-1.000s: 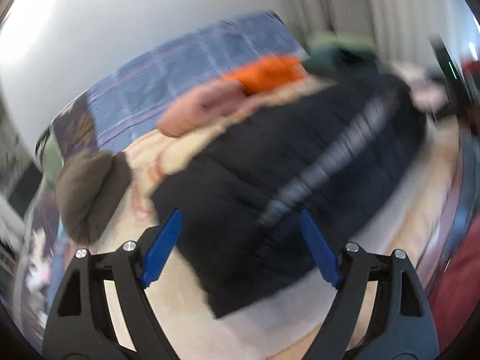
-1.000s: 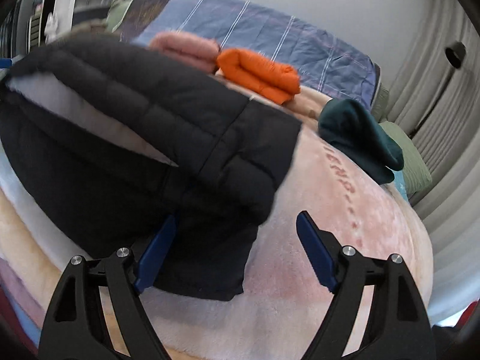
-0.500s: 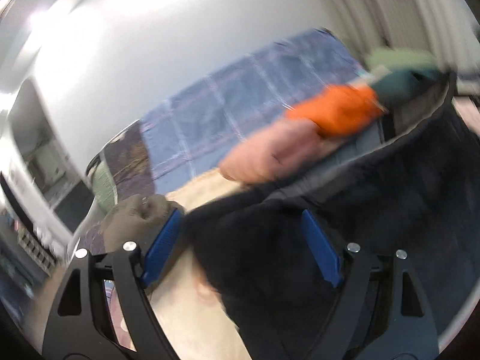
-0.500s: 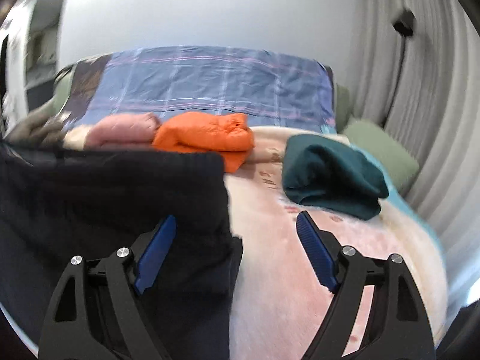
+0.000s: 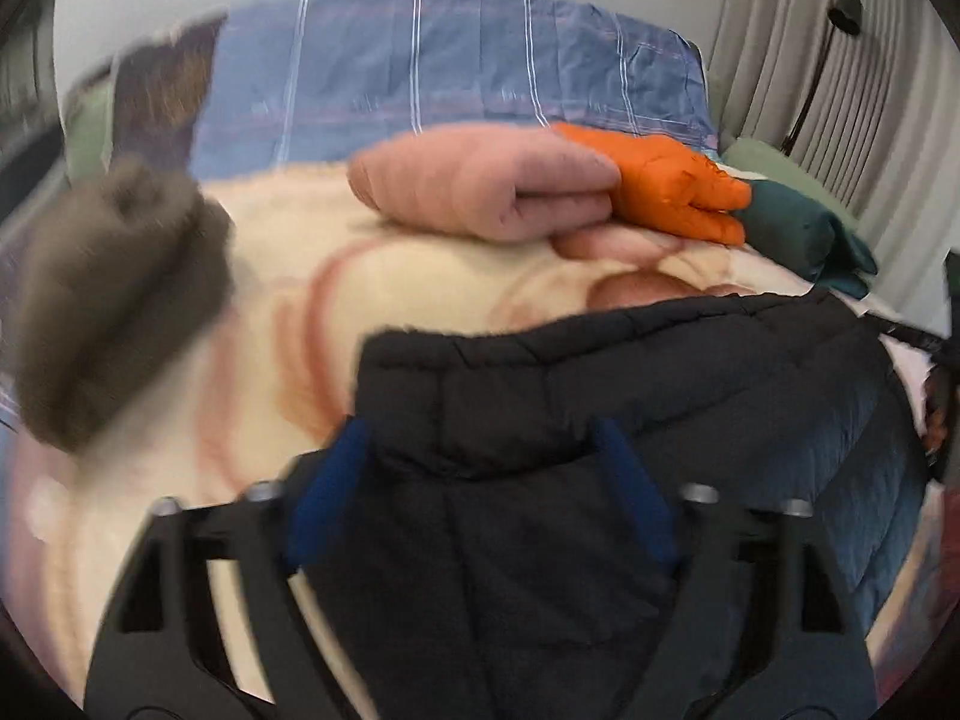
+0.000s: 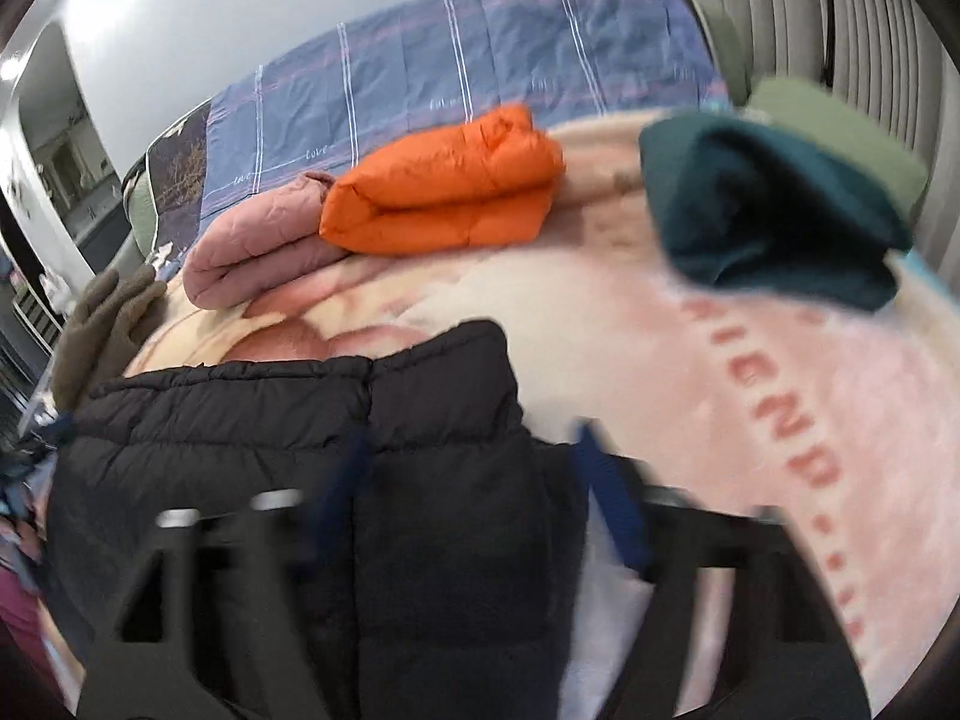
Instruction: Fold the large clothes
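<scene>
Black quilted puffer jacket lies flat on the bed's pink-and-cream blanket, directly under and ahead of both tools.

Left hand-held gripper: jaws closing, jacket's left edge between the blue pads; blur hides whether they press yet.

Right hand-held gripper: jaws closing over the jacket's right edge, padded layers between the pads; contact not clear either.

Handling, as a judgement: soft, lofty, light for its bulk. The smooth shell looks slippery, and the fill will compress and spring back, so a shallow pinch may slide off. Better hold: deep bite on a stitched seam or hem, all layers together, both sides matched.

Beyond the pads: folded pink garment, orange one, dark green one, all well apart from the jacket. Grey-brown bundle off left.
</scene>
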A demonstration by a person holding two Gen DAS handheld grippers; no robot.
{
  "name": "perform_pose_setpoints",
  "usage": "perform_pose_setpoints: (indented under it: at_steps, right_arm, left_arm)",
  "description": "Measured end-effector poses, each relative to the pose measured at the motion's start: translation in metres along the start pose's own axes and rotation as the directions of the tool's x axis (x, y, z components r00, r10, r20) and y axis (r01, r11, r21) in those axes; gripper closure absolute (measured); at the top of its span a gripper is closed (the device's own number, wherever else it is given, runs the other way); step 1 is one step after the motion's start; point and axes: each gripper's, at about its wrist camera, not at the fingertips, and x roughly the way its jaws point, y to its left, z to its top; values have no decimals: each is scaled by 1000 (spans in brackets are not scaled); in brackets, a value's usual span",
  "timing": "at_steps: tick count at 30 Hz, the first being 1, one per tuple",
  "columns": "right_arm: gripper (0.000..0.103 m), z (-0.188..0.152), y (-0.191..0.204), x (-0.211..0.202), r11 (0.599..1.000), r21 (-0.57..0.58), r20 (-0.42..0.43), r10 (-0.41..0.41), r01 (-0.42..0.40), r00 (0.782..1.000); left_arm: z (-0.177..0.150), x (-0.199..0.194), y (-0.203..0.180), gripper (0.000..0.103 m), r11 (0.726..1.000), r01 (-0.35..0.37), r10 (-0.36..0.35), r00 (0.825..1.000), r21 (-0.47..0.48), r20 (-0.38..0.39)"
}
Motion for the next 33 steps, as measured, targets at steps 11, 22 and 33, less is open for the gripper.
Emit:
perform_pose_setpoints:
  at_steps: [11,22,33]
  right_arm:
    - [82,-2,2,-4,990,40,39,-135,134,990]
    - [62,1,137,-10,976,-148,89,175,-161,980]
    - [58,-29,138,73,979,-99,-30,178,-180,984]
  left_arm:
    - [-21,27,7,101,949,-305,308,951,81,-28]
    - [14,-32,-87,71,996,-16,-1,981,85,192]
    - [-21,57,-65,70,997,45,-43,999,-57,27]
